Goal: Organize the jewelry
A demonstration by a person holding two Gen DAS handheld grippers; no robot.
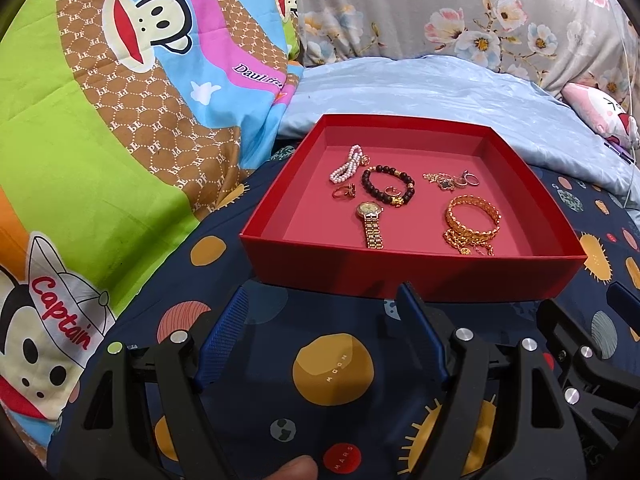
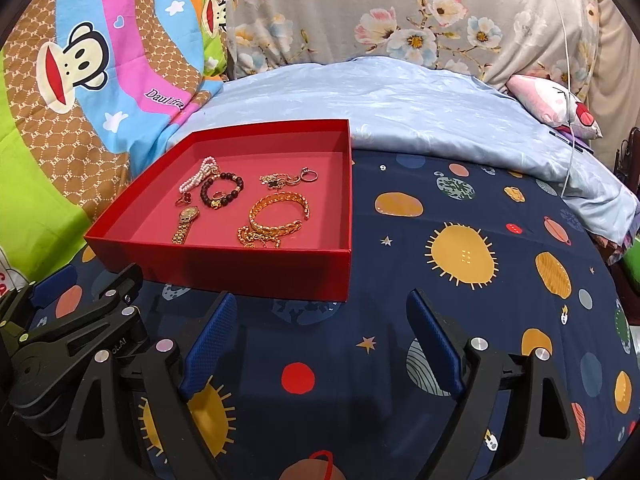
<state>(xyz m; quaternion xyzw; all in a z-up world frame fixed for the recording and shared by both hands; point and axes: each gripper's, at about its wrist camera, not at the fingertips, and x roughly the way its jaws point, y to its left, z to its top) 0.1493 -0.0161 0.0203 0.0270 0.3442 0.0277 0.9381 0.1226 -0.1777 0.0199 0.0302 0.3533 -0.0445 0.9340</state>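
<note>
A navy bedsheet (image 2: pixel 460 208) printed with planets carried everything, with a pale blue quilt (image 2: pixel 400 108) folded along its far edge; on it sat a shallow red box (image 1: pixel 416 276), open-topped, and all the jewelry lay inside on the box floor; the left gripper (image 1: pixel 320 340) and the right gripper (image 2: pixel 320 344) both hung wide and empty just short of the box's near wall, nothing between the blue pads; toward the near right corner lay the gold bangle (image 1: pixel 474 216), probably stiff and slippery, best pinched across its band, touching a loose gold chain (image 1: pixel 464 242) that would likely sag and snag; near the middle lay the gold watch (image 1: pixel 370 220), its linked strap pointing at the near wall, likely the heaviest piece, best taken at the case; behind it sat the dark bead bracelet (image 1: pixel 386 186) and, toward the far left, the pearl bracelet (image 1: pixel 346 168), both limp; the small rings (image 1: pixel 344 191) looked hardest to pinch.
</note>
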